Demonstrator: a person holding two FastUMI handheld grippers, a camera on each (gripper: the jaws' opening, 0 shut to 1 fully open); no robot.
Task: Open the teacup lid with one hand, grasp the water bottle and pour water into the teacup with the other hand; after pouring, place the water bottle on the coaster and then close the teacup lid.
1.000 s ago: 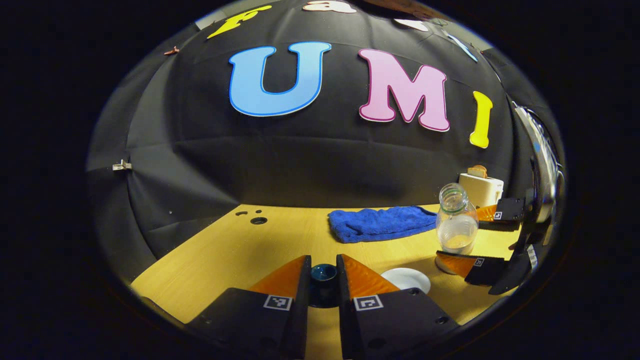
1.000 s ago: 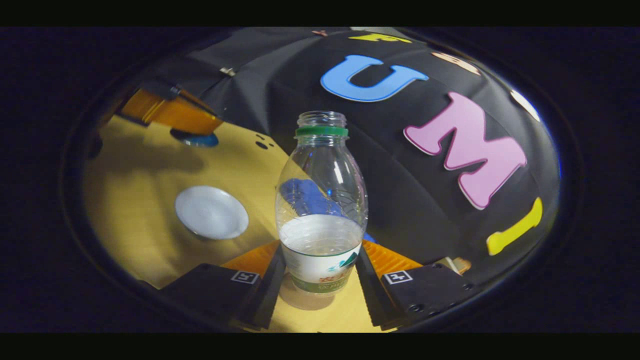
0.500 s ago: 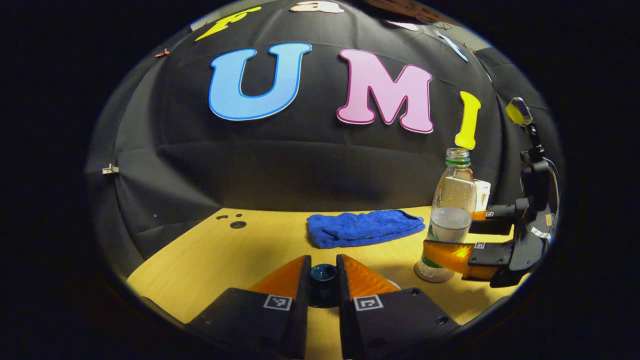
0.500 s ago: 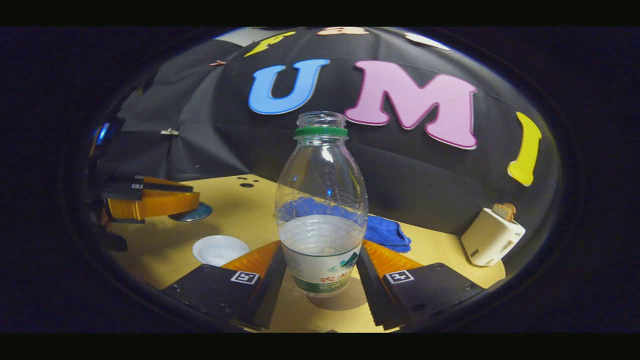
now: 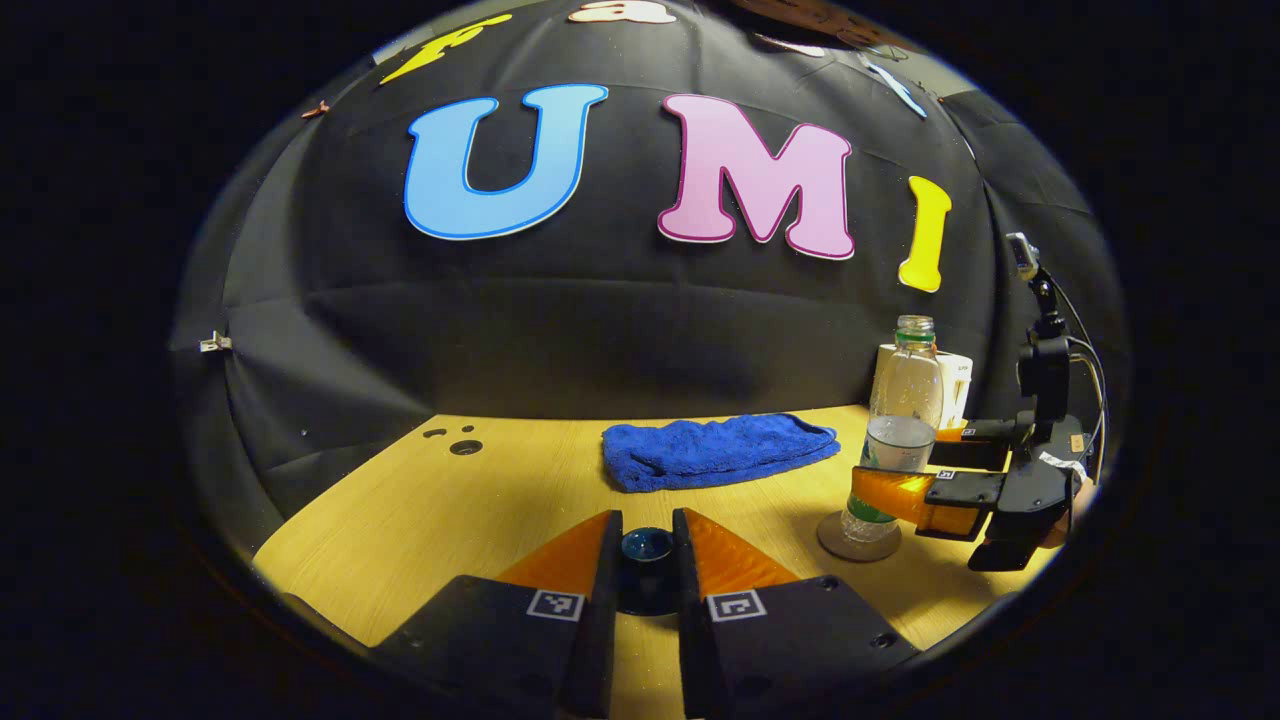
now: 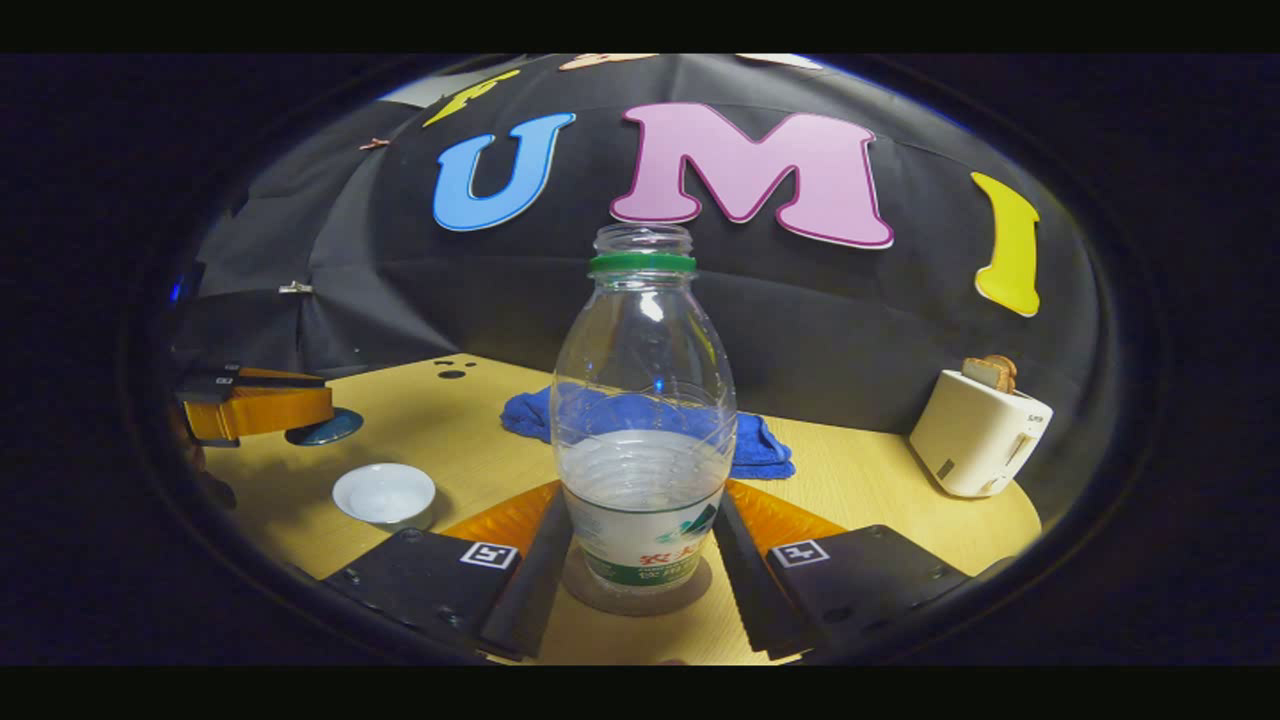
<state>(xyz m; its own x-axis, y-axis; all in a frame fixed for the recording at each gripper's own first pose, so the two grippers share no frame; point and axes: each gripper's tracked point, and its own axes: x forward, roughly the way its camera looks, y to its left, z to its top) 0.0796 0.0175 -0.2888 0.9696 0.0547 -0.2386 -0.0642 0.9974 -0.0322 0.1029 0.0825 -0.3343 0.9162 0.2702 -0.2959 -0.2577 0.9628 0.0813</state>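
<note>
In the left gripper view, your left gripper [image 5: 647, 560] has both orange fingers pressed against the dark blue knob of the teacup lid [image 5: 647, 548], which sits clamped between the jaws and above the wooden table [image 5: 440, 520]. Ahead of the jaws and to their right lies a blue towel [image 5: 715, 452]. Farther right, your right gripper [image 5: 925, 480] grips the water bottle [image 5: 900, 430], which stands upright over the round coaster [image 5: 858, 537]; whether the base is touching the coaster you cannot tell.

In the right gripper view, your right gripper [image 6: 640, 540] is closed on the water bottle [image 6: 642, 420], one finger on each side of its labelled lower part. The bottle is uncapped, about a third full, with the coaster [image 6: 637, 595] directly beneath it between the jaws. To the left of the jaws stands the open white teacup [image 6: 384, 494]; beyond it your left gripper [image 6: 255, 405] holds the teacup lid [image 6: 325, 428] off the table. The towel [image 6: 755, 445] lies behind the bottle, and a white toaster [image 6: 978, 430] stands right of the jaws.
</note>
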